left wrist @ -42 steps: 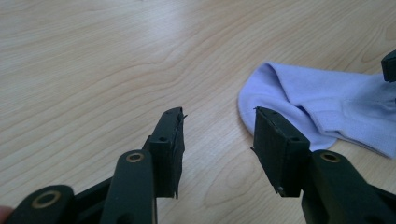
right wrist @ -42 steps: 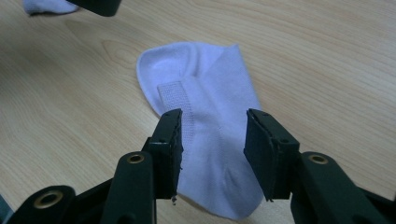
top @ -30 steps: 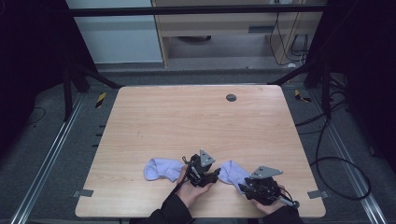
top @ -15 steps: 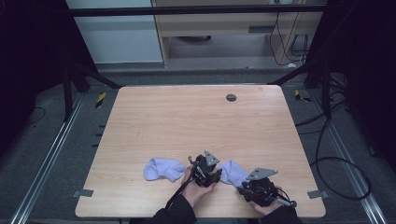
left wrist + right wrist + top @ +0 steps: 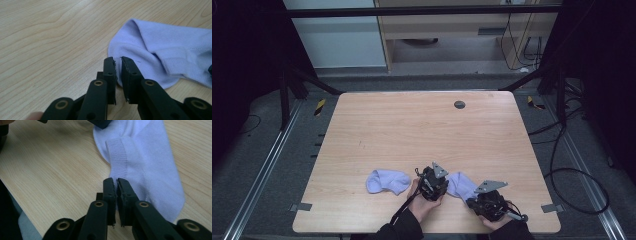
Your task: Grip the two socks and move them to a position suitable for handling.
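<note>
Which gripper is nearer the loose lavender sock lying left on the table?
Left. The left gripper sits just right of that loose lavender sock; the right gripper is farther right, beyond the second sock.

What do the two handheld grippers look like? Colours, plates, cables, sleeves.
Both the left gripper and right gripper are black, each topped with a grey three-cornered plate. Jaws are black linkage arms with brass-coloured pivot rings. A dark cable trails from the left one. Sleeves are dark.

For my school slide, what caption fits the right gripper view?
Right gripper pinching the edge of a pale lilac sock on a wooden table.
</note>
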Available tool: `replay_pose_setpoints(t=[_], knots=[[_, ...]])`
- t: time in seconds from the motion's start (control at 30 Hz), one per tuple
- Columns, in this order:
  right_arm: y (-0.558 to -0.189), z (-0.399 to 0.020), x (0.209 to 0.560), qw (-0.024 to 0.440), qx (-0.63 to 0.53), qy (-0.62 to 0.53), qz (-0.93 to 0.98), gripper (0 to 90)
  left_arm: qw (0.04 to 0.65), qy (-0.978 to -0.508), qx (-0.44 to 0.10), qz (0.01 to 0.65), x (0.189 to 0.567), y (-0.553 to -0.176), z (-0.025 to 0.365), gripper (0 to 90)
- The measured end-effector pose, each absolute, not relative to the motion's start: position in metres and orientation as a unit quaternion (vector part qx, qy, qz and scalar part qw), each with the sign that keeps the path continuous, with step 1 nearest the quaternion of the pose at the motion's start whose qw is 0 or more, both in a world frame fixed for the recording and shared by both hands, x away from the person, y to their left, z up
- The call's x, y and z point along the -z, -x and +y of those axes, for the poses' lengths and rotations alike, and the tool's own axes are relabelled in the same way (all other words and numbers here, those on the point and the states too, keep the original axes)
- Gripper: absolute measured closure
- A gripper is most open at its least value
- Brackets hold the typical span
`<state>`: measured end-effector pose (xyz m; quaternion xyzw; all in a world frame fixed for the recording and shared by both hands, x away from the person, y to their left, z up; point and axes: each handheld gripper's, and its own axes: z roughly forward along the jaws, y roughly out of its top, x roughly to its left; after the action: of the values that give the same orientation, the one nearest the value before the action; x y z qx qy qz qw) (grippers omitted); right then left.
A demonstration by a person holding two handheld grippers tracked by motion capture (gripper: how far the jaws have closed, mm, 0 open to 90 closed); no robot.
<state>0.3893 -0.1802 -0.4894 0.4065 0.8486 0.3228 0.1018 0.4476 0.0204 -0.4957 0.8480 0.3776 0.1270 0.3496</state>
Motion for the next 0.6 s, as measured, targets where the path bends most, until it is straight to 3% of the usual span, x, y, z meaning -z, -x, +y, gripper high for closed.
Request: replay_pose_setpoints(t=[0.3, 0.6], knots=[[-0.387, -0.184, 0.479, 0.117, -0.353, -0.408, 0.834, 88.7, 0.354, -0.851, -0.123, 0.368, 0.495, -0.447, 0.021, 88.3], [-0.391, -0.199, 0.460, 0.167, -0.403, -0.446, 0.782, 88.8, 0.356, -0.857, -0.113, 0.354, 0.494, -0.446, 0.021, 88.7]])
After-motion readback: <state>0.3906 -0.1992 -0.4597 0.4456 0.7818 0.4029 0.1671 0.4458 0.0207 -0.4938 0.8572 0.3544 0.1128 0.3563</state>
